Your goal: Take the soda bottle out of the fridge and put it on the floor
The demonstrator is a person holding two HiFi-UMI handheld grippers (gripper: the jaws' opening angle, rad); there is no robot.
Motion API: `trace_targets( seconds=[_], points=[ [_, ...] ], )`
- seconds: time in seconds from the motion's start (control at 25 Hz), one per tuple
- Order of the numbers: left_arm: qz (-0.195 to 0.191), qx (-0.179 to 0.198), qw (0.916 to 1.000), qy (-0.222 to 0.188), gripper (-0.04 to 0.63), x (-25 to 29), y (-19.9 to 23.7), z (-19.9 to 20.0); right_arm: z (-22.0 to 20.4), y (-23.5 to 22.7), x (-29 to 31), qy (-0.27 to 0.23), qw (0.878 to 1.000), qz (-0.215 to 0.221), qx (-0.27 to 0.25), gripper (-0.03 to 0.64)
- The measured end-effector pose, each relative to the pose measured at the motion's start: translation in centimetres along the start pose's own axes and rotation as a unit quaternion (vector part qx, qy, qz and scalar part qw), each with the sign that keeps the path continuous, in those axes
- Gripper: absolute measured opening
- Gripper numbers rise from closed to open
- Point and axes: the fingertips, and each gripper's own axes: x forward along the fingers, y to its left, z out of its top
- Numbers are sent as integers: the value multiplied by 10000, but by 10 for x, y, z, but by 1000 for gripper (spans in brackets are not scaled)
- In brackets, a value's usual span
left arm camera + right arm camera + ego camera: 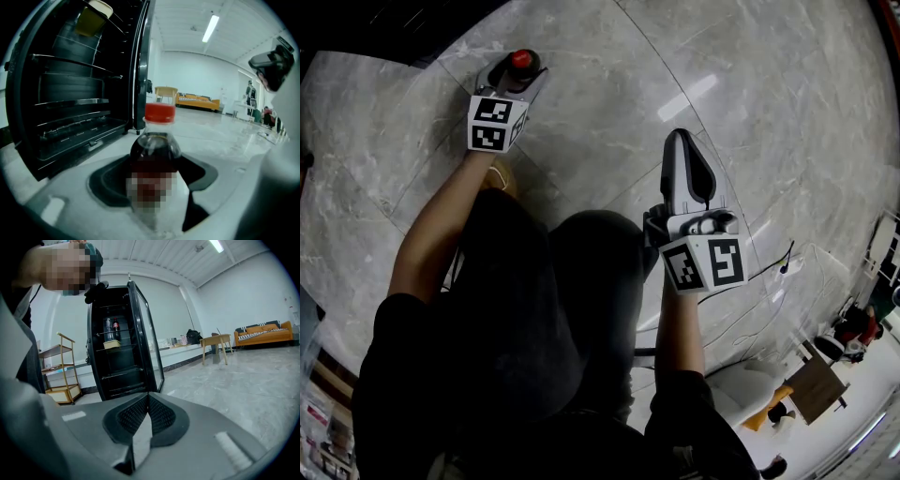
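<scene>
The soda bottle (154, 150), dark with a red cap, is held upright between the jaws of the left tool (516, 77), whose pads are set wide against its sides. It is seen low over the marble floor (609, 112), outside the fridge (117, 348); whether its base touches the floor cannot be told. The fridge door (149, 341) is swung open, and other bottles (111, 328) are seen on an upper shelf. The right tool (148, 414) is held well apart, its jaws closed together with nothing between them.
</scene>
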Motion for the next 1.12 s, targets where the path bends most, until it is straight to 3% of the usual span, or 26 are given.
trace_targets(
  seconds=[0.32,0.72,0.92,1.12],
  points=[
    [10,-20,10000,-16,357,-3,-7,4,1,-2,-3,-33,10000,16,0,0],
    [-7,-153,9999,-71,362,-39,-9,33,28,-12,-7,-159,9997,-207,9,0],
    [-59,-109,9999,23,362,-67,-7,83,73,-2,-11,-86,9995,-282,108,0],
    [-195,-111,9997,76,362,-113,-8,179,156,39,-22,93,9992,-247,305,0]
  ],
)
